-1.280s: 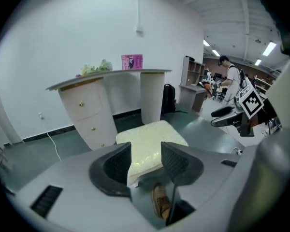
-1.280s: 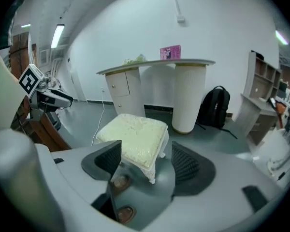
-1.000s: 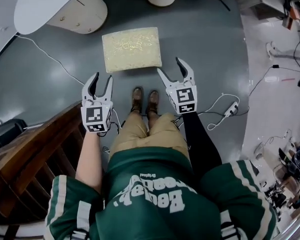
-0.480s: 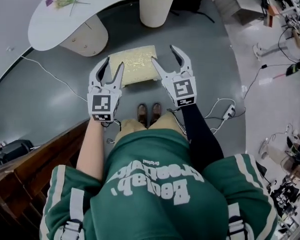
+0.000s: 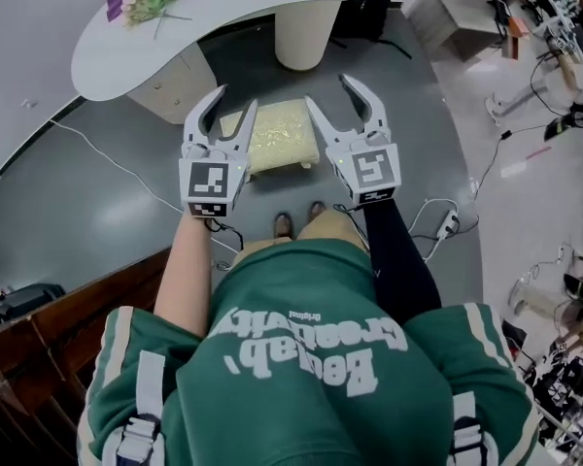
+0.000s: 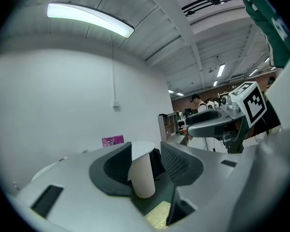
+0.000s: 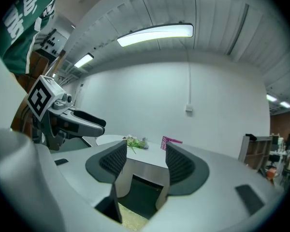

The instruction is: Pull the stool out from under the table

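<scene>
Left gripper spread and right gripper closing, both empty, raised over the stool on the floor by the near edge of the table. A pinch on its soft cushion alone may slip.

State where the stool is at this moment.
In the head view the stool stands on the grey floor at centre, between the white table's pedestal beyond it and the person's shoes nearer the camera.

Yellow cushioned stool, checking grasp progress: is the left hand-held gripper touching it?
Apart. Left gripper view: the left hand-held gripper is open and empty, yellow cushioned stool below.
</scene>
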`<action>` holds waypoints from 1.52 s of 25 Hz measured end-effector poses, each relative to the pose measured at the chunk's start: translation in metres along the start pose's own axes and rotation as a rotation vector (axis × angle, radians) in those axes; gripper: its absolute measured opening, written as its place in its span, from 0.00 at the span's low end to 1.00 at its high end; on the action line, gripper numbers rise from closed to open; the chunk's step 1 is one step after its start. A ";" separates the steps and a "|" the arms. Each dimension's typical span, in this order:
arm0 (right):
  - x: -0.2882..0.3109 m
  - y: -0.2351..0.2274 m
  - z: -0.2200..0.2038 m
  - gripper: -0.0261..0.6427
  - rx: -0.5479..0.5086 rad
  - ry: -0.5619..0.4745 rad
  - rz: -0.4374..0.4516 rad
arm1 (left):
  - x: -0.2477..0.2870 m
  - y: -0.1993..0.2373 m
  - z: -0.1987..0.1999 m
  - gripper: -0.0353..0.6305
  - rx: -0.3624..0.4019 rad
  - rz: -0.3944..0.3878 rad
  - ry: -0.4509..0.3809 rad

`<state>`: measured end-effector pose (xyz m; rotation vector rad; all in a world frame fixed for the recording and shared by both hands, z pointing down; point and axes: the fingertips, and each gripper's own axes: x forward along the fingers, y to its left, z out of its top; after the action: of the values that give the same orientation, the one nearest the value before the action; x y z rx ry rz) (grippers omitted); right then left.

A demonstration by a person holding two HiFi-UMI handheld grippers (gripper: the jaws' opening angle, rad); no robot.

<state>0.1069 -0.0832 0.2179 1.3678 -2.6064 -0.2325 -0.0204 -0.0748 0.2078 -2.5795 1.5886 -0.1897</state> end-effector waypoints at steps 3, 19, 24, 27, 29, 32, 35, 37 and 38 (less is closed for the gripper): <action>-0.003 -0.005 0.014 0.43 -0.017 -0.036 -0.007 | -0.001 -0.001 0.017 0.36 0.012 0.006 -0.036; 0.013 0.004 0.051 0.28 -0.050 -0.138 -0.007 | -0.027 0.041 0.038 0.32 0.022 0.087 -0.088; 0.008 0.011 0.057 0.05 -0.054 -0.151 0.006 | -0.041 0.048 0.045 0.08 0.037 0.140 -0.121; 0.005 0.016 0.058 0.05 -0.061 -0.152 0.009 | -0.048 0.052 0.048 0.08 0.037 0.161 -0.128; 0.003 0.017 0.057 0.05 -0.060 -0.152 0.007 | -0.050 0.052 0.049 0.08 0.029 0.165 -0.133; -0.003 0.019 0.058 0.05 -0.059 -0.153 0.005 | -0.053 0.050 0.053 0.08 0.022 0.165 -0.142; -0.008 0.020 0.057 0.05 -0.058 -0.144 0.001 | -0.055 0.046 0.058 0.08 0.024 0.163 -0.152; -0.011 0.020 0.056 0.05 -0.056 -0.138 -0.005 | -0.056 0.045 0.061 0.08 0.027 0.162 -0.160; -0.013 0.020 0.056 0.05 -0.056 -0.137 -0.008 | -0.057 0.045 0.062 0.08 0.029 0.161 -0.164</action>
<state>0.0850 -0.0588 0.1673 1.3891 -2.6823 -0.4116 -0.0751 -0.0422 0.1363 -2.3628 1.7086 0.0124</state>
